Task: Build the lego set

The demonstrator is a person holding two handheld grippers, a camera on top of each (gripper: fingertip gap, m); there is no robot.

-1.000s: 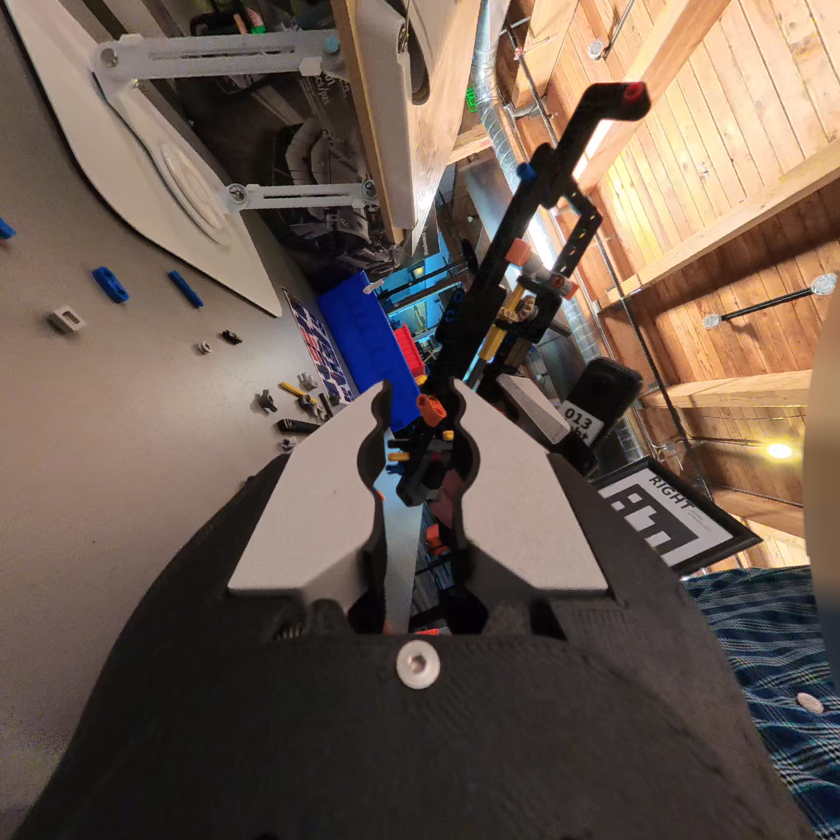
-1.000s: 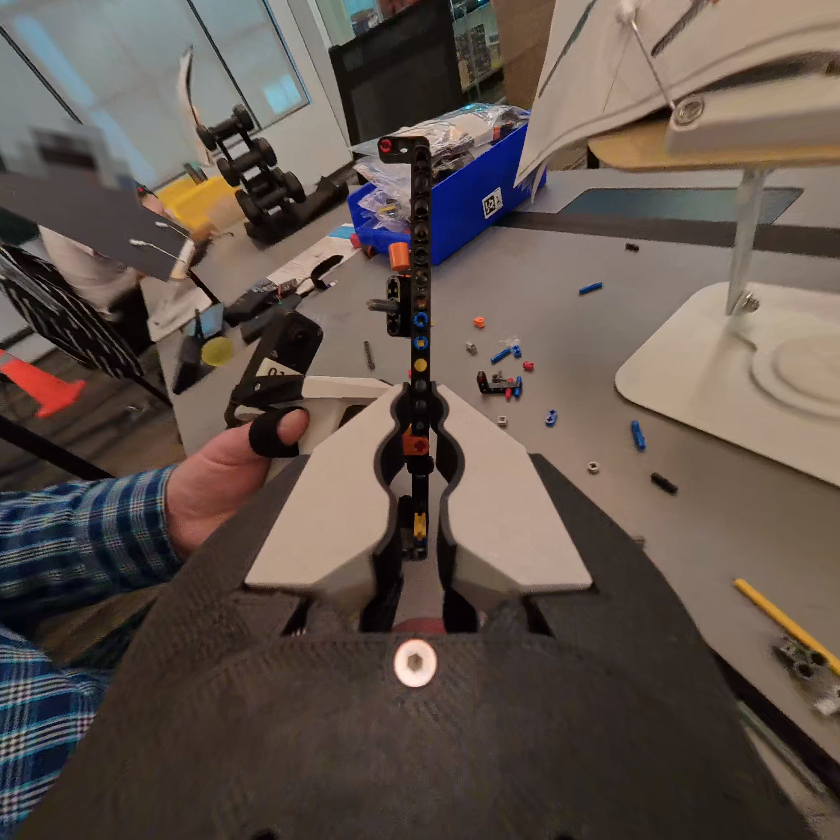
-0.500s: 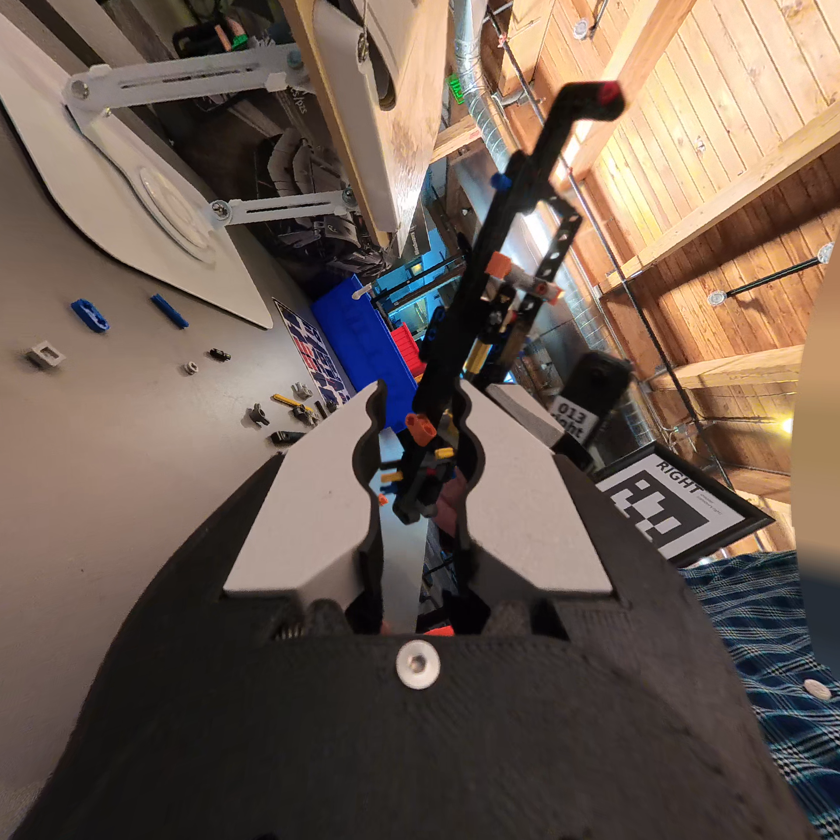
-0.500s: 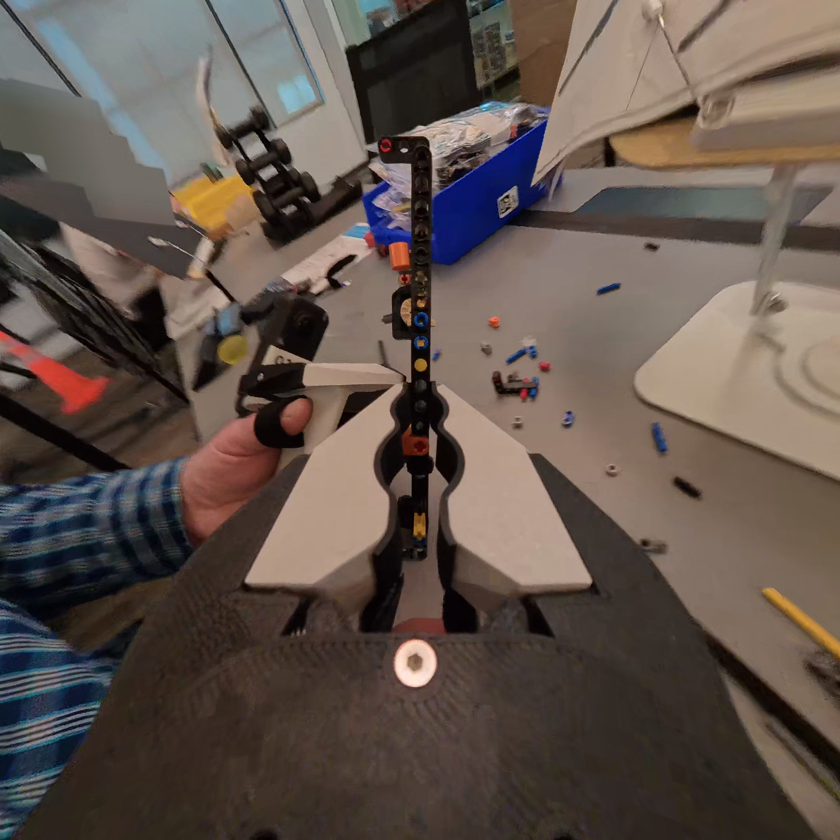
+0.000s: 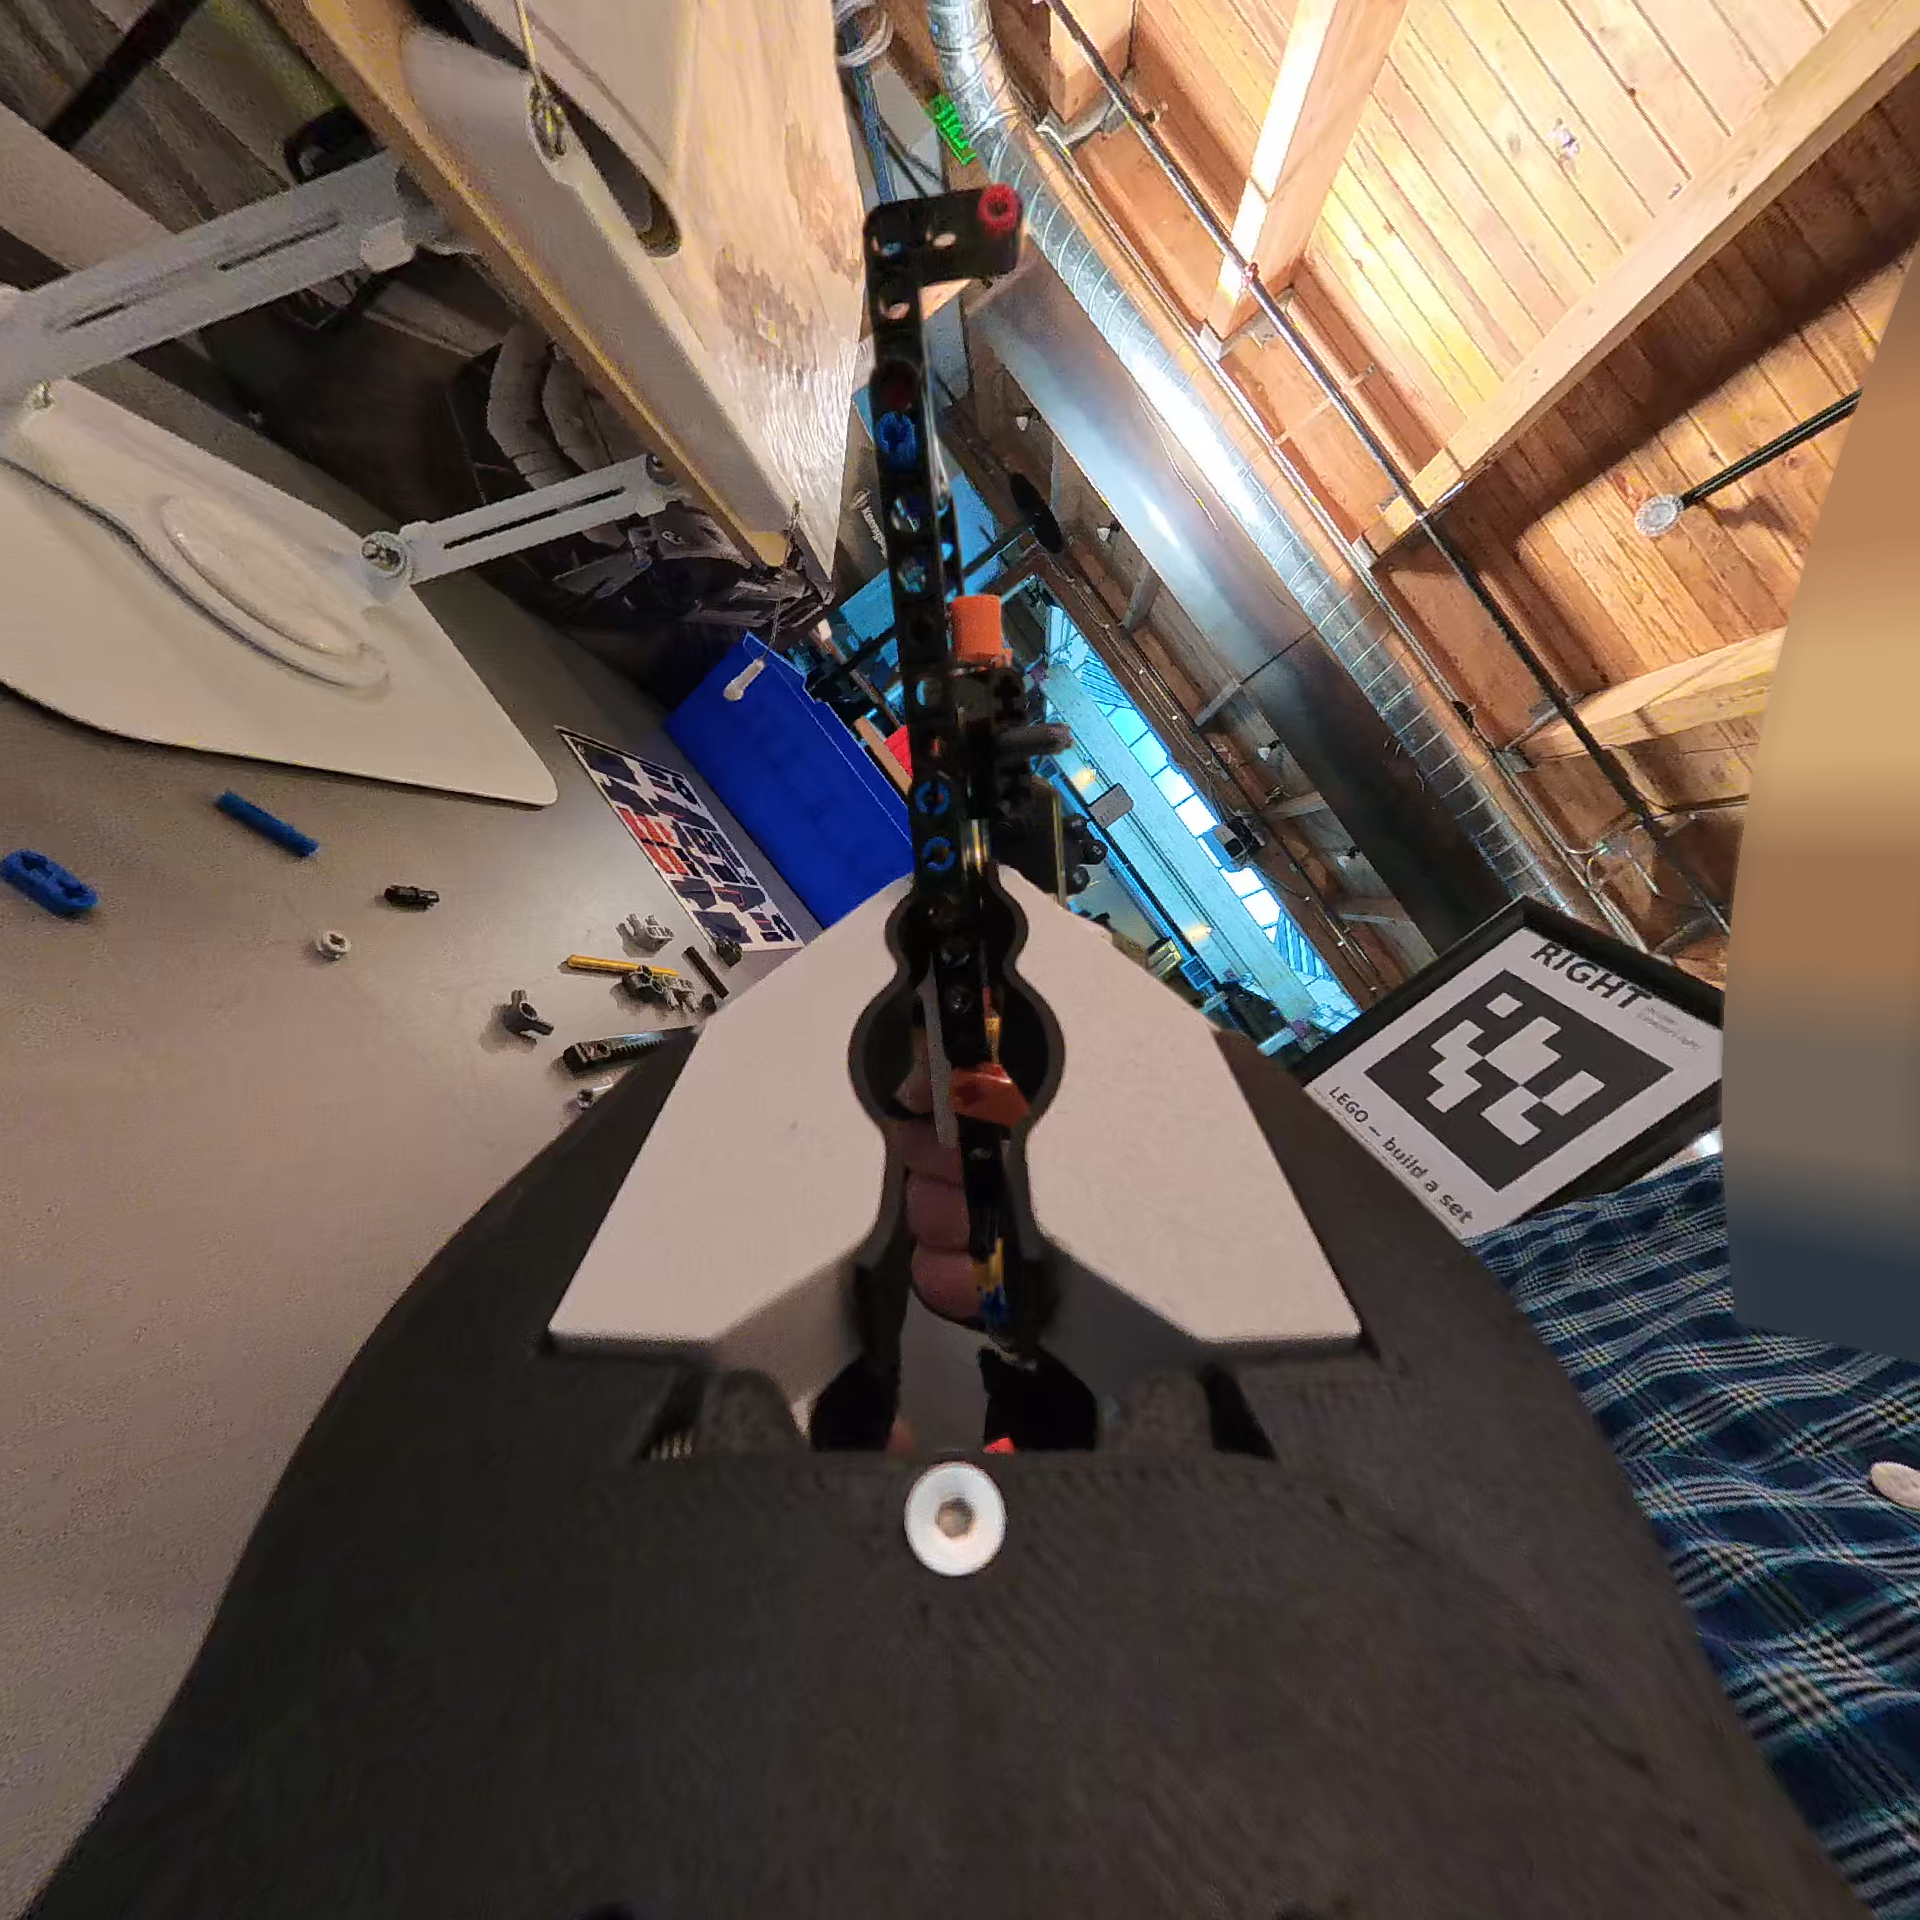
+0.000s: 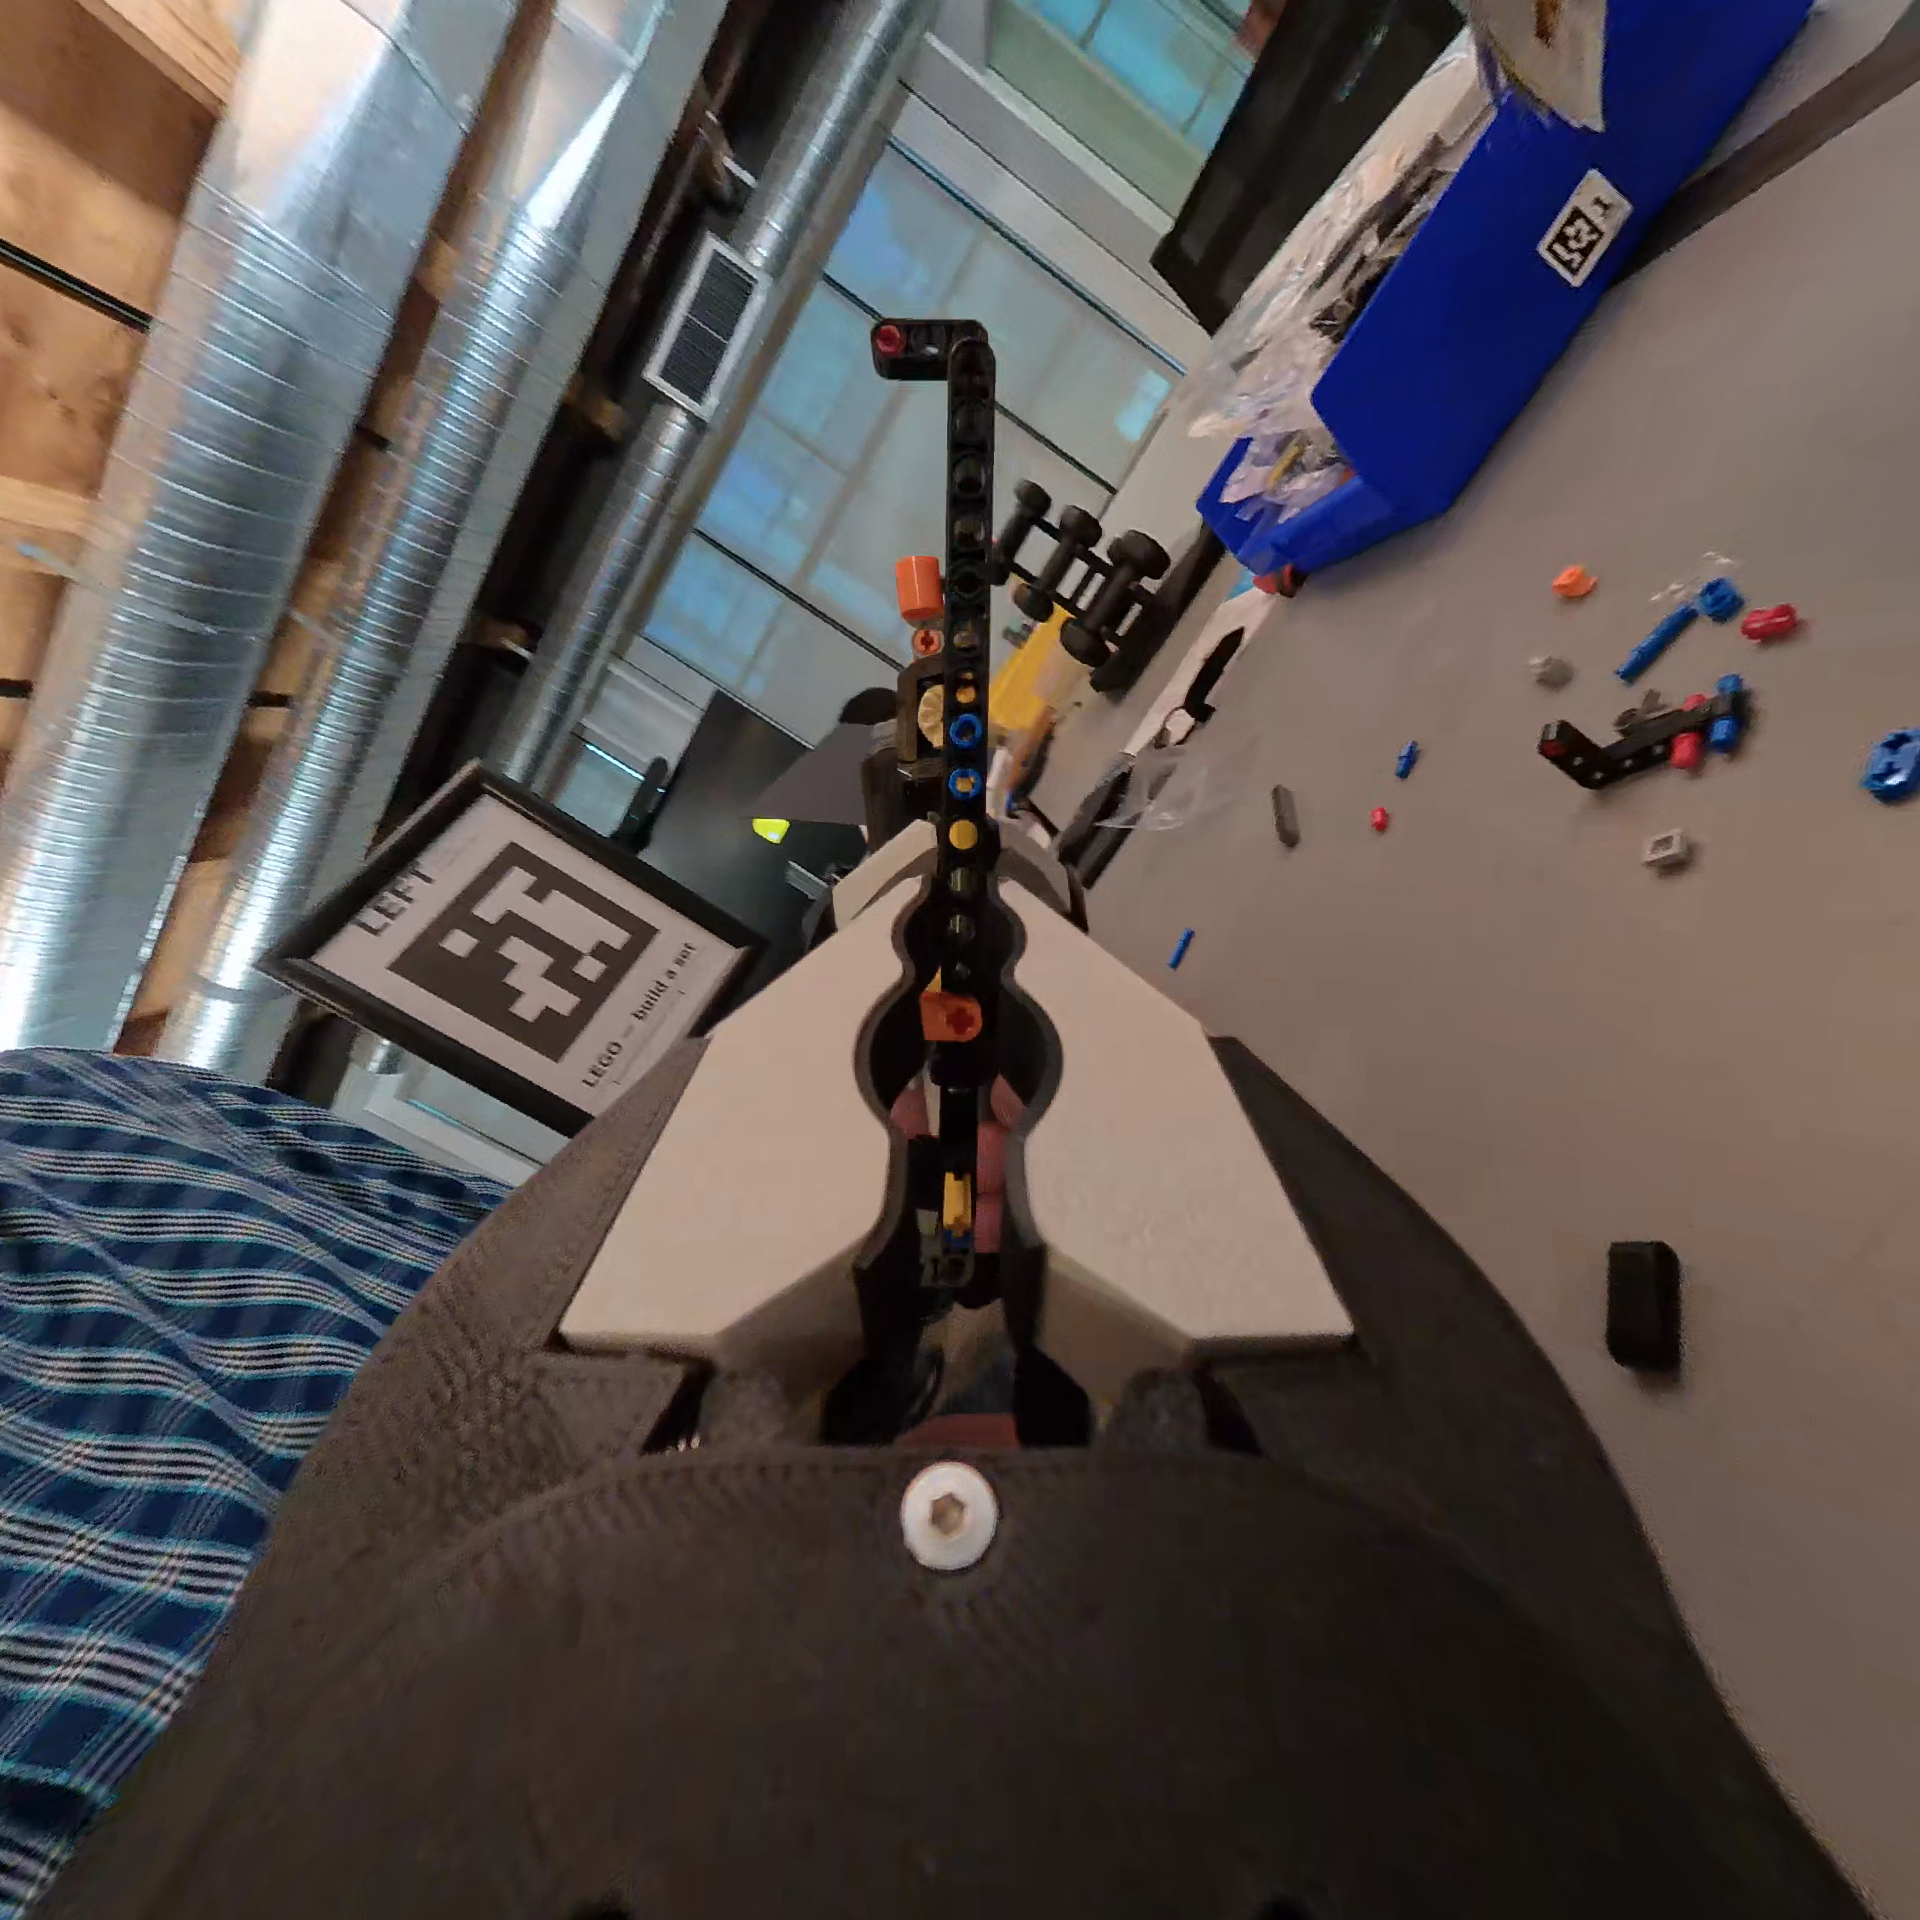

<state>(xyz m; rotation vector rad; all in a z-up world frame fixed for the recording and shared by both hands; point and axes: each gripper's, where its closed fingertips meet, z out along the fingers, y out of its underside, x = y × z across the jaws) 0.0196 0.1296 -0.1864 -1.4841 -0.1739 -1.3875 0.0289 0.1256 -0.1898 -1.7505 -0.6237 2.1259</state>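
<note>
A long black Lego beam assembly [image 5: 914,499] with a red pin at its bent top end, blue pins and orange parts stands up between my left gripper's [image 5: 956,894] fingers, which are shut on its lower part. The same assembly [image 6: 971,499] shows in the right wrist view, and my right gripper [image 6: 961,862] is shut on its lower part too. The left gripper's pale fingers [image 6: 1049,873] show just behind my right fingertips. Both grippers hold it in the air, above the grey table [image 5: 208,1143].
Loose blue, grey, yellow and black pieces [image 5: 623,982] lie on the table, with a blue bin [image 5: 790,790] and a white stand base [image 5: 208,623] behind. In the right wrist view a small black sub-assembly [image 6: 1631,743], scattered pieces and the blue bin [image 6: 1507,270] lie to the right. Only a small space, under 4 cm, lies between the two pairs of fingers. The small black sub-assembly [image 6: 1631,743] is about 20 centimetres from both grippers' fingertips.
My left gripper's fingers closed onto the assembly, which now stands straight between them. Both grippers tilted with it, so the room has rotated in both views. The right grip is unchanged.
</note>
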